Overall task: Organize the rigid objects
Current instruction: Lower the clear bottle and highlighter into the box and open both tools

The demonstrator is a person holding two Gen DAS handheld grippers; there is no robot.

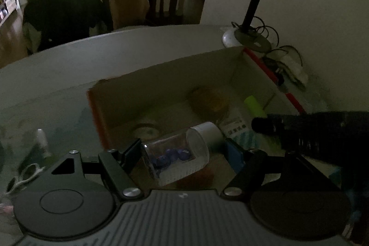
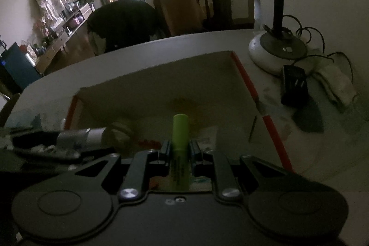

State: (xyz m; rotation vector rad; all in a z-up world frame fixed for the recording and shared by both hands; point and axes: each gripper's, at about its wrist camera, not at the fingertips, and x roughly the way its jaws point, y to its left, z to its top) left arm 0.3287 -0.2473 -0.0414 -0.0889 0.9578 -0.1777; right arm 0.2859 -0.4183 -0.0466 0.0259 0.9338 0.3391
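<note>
- The right gripper is clamped on a green marker, which stands lengthwise between the jaws with its capped end pointing forward over the open cardboard box.
- The left gripper grasps a clear jar with a white lid and blue beads inside. The jar lies tilted between the jaws, above the near edge of the box.
- Risk: the jar is smooth and round. A loose or off-centre hold may let it roll out and drop onto the items already in the box.
- Risk: both grippers work over the same box, close together. In the left wrist view the right gripper sits just beside the jar lid, so a collision may knock either load free.
- Risk: a release too near the red-edged box wall may send the marker onto the desk.
- Risk: the lamp base and cables stand near the far corner of the box and may snag a wide swing.
</note>
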